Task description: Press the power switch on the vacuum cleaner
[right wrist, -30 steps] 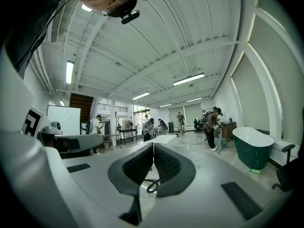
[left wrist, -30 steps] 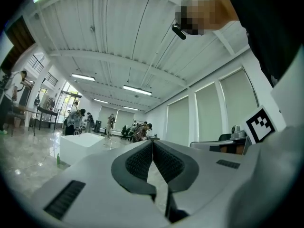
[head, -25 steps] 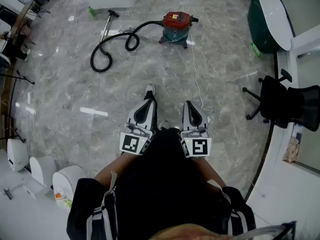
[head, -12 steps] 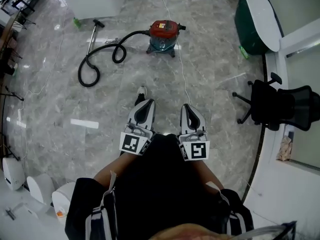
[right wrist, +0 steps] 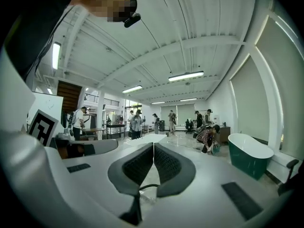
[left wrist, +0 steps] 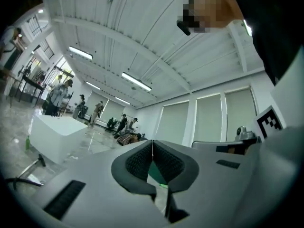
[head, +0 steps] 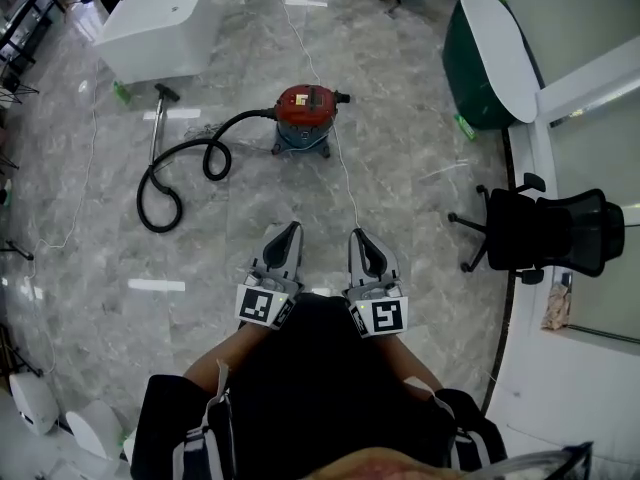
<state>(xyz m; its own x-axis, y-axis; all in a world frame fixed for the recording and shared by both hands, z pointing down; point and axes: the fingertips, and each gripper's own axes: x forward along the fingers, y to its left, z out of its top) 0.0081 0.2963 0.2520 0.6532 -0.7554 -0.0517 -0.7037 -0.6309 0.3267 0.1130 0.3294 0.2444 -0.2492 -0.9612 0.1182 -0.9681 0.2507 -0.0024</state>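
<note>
In the head view a black ribbed hose [head: 188, 164] loops over the grey marble-patterned floor [head: 90, 228] at about 10 o'clock from the grippers, and it ends in a thin metal wand [head: 155, 128]. The left gripper [head: 290, 228] is white with dark pads. Its own view shows the jaws closed, tips touching, and nothing between them [left wrist: 152, 148]. The vacuum cleaner [head: 305, 116] – a round drum with a red top and a dark teal body – stands on the floor well apart from both grippers, near 12 o'clock from the left one and 11 o'clock from the right one. Its power switch is too small to make out. A thin white cord [head: 345, 183] runs from it across the floor toward the right gripper [head: 358, 236], whose jaws are also pressed together and empty [right wrist: 153, 148]. The person's dark clothing hides both hands. At 2 o'clock stands a green tub [head: 470, 88] with a white rim, and at 3 o'clock a black office chair [head: 545, 230].
</note>
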